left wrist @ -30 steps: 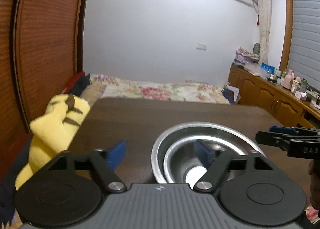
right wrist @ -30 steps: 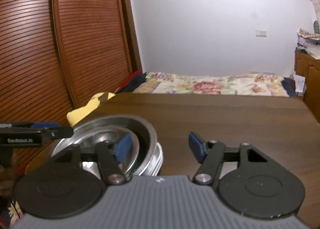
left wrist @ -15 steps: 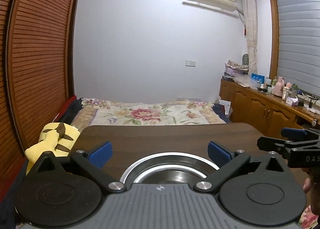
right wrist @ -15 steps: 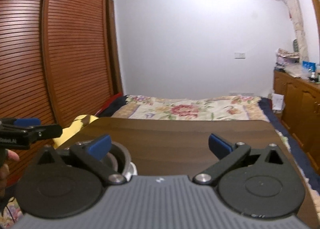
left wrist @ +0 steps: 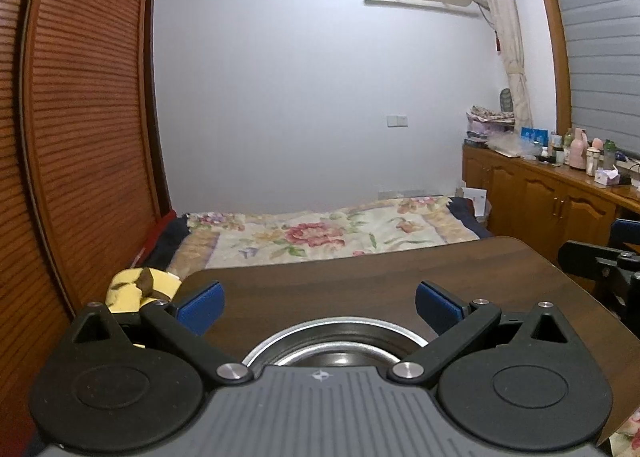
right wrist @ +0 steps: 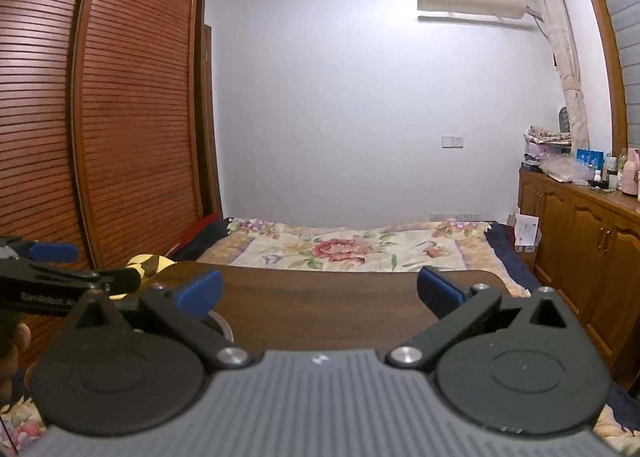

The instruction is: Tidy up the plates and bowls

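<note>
Both sets of tongs stand released, blue pads spread wide with nothing between them: the left tongs (left wrist: 316, 307) hang over the near part of the dark wooden tabletop (left wrist: 360, 277), and the right tongs (right wrist: 318, 291) face the same tabletop from its right side. The task's thing in sight is a stainless steel bowl (left wrist: 334, 341), sitting on the tabletop just below and behind the left tongs; only the far arc of its rim and a slice of its shiny inside show above the tool body. In the right wrist view a sliver of that rim (right wrist: 224, 331) peeks out beside the left pad. It looks like thin, stiff metal: light, unlikely to break, but smooth and slippery, so a pinch across the rolled rim, one pad inside and one outside, seems the surest hold. Whether the steel is one bowl or several nested cannot be told, since the tool hides most of it. No plates are visible. A yellow plush toy (left wrist: 138, 291) lies off the tabletop's left edge, partly cut off.
</note>
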The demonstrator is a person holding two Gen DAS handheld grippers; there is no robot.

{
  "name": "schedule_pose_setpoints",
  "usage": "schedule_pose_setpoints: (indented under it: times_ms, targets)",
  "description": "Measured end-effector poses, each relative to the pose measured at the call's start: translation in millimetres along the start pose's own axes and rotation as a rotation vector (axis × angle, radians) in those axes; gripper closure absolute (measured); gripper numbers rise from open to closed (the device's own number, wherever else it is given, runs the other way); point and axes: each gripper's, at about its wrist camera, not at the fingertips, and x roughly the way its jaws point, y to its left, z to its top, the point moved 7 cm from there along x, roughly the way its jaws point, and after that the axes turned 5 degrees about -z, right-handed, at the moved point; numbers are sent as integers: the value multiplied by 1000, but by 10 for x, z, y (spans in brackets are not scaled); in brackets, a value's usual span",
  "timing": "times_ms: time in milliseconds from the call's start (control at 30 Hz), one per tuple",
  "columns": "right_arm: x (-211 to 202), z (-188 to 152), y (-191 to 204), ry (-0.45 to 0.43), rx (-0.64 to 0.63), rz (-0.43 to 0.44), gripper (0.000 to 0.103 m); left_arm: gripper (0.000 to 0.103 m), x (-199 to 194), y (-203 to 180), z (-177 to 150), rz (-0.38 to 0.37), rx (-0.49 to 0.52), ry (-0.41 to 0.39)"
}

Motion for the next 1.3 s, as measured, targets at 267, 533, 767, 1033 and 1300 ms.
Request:
schedule_pose_setpoints:
  times_ms: [267, 533, 767, 1033, 1300]
  targets:
    - [-41, -84, -23, 25, 13, -21, 0, 0, -92, -79, -48, 12, -4, 16]
    - [-100, -183, -80, 57, 29, -54, 0, 0, -183, -159, -233, -12, -14, 52]
    - [-135, -262, -152, 84, 40, -75, 0, 0, -201, -223, -353, -20, -21, 81]
    - [-112, -377, -183, 95, 28, -87, 0, 0, -188, -153, -401, 6, -37, 67]
    - [-20, -583, -194, 130, 36, -98, 0, 0, -108, -70, -553, 22, -62, 92]
